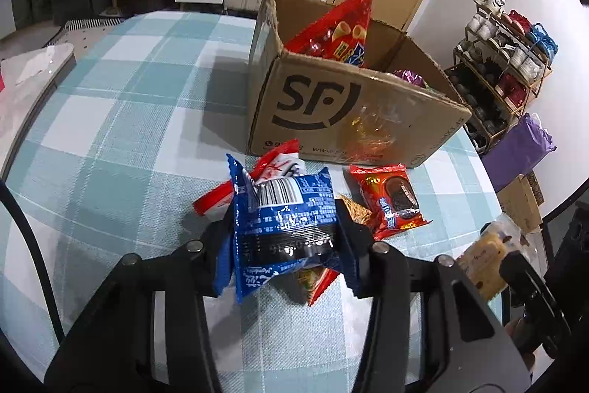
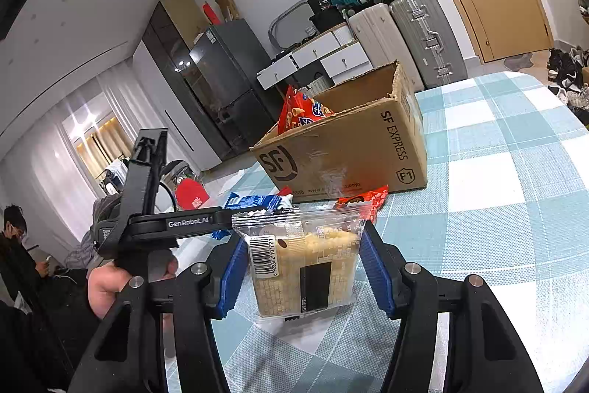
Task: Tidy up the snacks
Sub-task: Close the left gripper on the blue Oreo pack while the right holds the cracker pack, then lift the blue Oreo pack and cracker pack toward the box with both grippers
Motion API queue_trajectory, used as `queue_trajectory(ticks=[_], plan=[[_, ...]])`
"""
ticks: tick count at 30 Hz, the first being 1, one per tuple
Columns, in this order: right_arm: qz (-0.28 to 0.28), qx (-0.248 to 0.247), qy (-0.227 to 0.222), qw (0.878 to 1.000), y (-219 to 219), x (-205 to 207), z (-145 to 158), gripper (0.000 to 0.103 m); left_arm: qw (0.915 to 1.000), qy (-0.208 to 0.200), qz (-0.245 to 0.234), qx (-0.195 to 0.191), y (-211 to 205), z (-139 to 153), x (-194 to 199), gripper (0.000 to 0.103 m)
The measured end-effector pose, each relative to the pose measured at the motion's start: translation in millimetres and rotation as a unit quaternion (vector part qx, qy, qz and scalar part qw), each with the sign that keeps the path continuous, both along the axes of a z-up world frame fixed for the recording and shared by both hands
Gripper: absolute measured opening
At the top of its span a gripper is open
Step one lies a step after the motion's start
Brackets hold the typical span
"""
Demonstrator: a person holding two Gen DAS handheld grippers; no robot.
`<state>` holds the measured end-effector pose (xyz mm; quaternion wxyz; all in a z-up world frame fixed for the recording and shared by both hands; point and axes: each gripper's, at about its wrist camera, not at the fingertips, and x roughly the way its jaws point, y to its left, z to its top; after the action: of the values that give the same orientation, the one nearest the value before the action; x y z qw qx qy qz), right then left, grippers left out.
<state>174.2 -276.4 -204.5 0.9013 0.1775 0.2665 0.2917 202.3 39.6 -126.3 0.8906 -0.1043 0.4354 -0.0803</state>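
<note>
My left gripper (image 1: 285,234) is shut on a blue snack packet (image 1: 283,220), barcode side up, just above a small pile of snacks. In that pile lie a red-and-white packet (image 1: 272,168), a red cookie packet (image 1: 390,197) and an orange-red packet (image 1: 318,286). My right gripper (image 2: 302,267) is shut on a clear packet of pale crackers (image 2: 305,267), also seen in the left wrist view as the cracker packet (image 1: 482,256). Behind the pile stands an open cardboard box (image 1: 353,105) with a red snack bag (image 1: 338,35) and a purple wrapper (image 1: 408,76) inside.
The table (image 1: 129,120) has a blue-and-white checked cloth. A shoe rack (image 1: 504,69), a purple bag (image 1: 522,150) and a small carton (image 1: 521,201) stand past its right edge. Suitcases (image 2: 405,35) and white drawers (image 2: 316,58) line the far wall. A person (image 2: 14,245) sits at the far left.
</note>
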Motion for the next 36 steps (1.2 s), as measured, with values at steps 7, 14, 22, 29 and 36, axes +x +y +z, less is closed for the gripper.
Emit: queue_trajectory(ticks=[7, 14, 22, 29, 36], plan=[[-0.003, 0.001, -0.004, 1.000, -1.3, -1.8, 1.0, 0.059, 0.9999, -0.004, 0.006, -0.009, 14.8, 7.2, -16.4, 0.042], [-0.003, -0.006, -0.008, 1.000, 0.5, -2.4, 1.5, 0.059, 0.9998, -0.017, 0.001, -0.004, 27.1, 19.7, -41.4, 0.042], [-0.012, 0.005, -0.003, 1.000, 0.8, -10.4, 9.4, 0.059, 0.9990, -0.038, -0.020, -0.005, 35.8, 39.4, -73.9, 0.042], [-0.004, 0.018, -0.001, 1.000, 7.2, -15.2, 33.5, 0.059, 0.9988, -0.042, -0.022, -0.009, 46.9, 55.1, -85.6, 0.042], [0.001, 0.036, -0.010, 0.999, 11.3, -14.8, 78.0, 0.059, 0.9983, -0.050, -0.029, -0.003, 54.2, 80.1, -89.7, 0.041]])
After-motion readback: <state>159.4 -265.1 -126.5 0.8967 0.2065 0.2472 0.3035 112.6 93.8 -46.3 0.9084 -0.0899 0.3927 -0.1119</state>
